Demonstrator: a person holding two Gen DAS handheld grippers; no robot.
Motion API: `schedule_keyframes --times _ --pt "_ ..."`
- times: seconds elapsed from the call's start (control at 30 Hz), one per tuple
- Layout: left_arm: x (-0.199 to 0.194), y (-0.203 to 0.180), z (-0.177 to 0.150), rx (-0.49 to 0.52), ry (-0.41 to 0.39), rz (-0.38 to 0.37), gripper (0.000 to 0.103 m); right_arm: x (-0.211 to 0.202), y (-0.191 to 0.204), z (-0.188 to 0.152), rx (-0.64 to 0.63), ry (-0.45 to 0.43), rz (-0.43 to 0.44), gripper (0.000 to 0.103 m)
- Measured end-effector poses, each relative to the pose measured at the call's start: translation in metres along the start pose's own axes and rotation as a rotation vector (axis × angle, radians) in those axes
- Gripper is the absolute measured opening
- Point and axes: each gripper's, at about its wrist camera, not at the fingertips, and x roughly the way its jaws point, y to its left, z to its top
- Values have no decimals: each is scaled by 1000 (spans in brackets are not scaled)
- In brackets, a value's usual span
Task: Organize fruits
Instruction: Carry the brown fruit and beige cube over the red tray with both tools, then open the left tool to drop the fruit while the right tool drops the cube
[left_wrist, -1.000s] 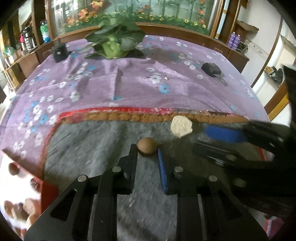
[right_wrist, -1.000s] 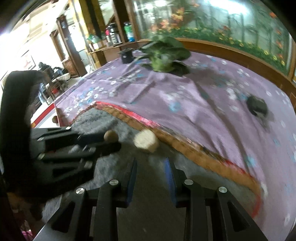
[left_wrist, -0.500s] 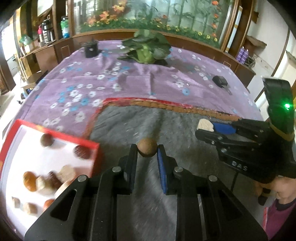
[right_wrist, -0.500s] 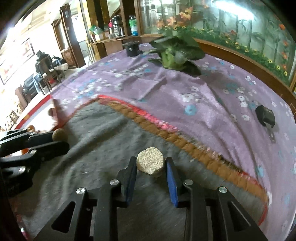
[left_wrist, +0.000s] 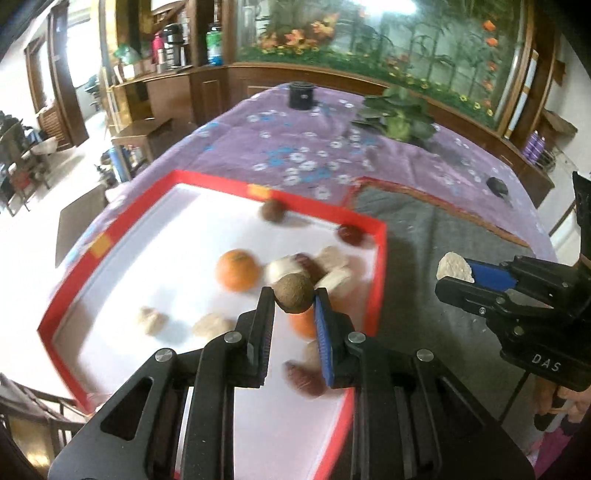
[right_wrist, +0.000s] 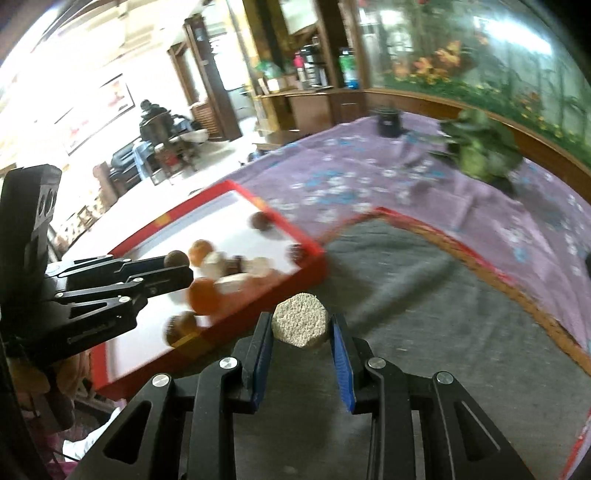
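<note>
Over the red-rimmed tray (left_wrist: 376, 280), the left hand-held gripper (left_wrist: 294, 299) pinches a round brown fruit (left_wrist: 294, 291); the right hand-held gripper (right_wrist: 301, 326), clamping a pale hexagonal piece (right_wrist: 300, 324), sits over gray felt, tray at its ten o'clock, so left is nearer.

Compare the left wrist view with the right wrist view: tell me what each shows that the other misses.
Only the left wrist view shows the tray's near end, with a dark red fruit by the left gripper.

Only the right wrist view shows the beige hexagonal piece face-on in the right gripper, and a seated person in the room behind.

Both show the red tray, the brown round fruit held above it, oranges and the leafy plant.
</note>
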Motion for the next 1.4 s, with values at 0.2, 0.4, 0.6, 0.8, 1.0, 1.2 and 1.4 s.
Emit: schedule_keyframes --times 0.2,0.4,0.6,0.8,1.0,1.2,1.4 --pt "-4 25 -18 -25 16 25 21 18 30 14 -49 20 31 30" --pt "0 38 -27 -41 29 36 21 40 56 21 -98 56 54 30" --pt "0 44 -31 -36 23 64 21 58 76 34 -152 60 60 30" --pt "5 50 -32 -49 36 90 21 69 83 38 -169 60 84 30" --pt "12 51 -33 -72 56 109 21 65 83 36 -143 59 137 35" --pt "9 51 -32 -79 46 139 29 53 70 29 -91 36 123 35" --pt "-6 35 -22 -72 -31 144 54 26 48 16 9 -45 27 36"
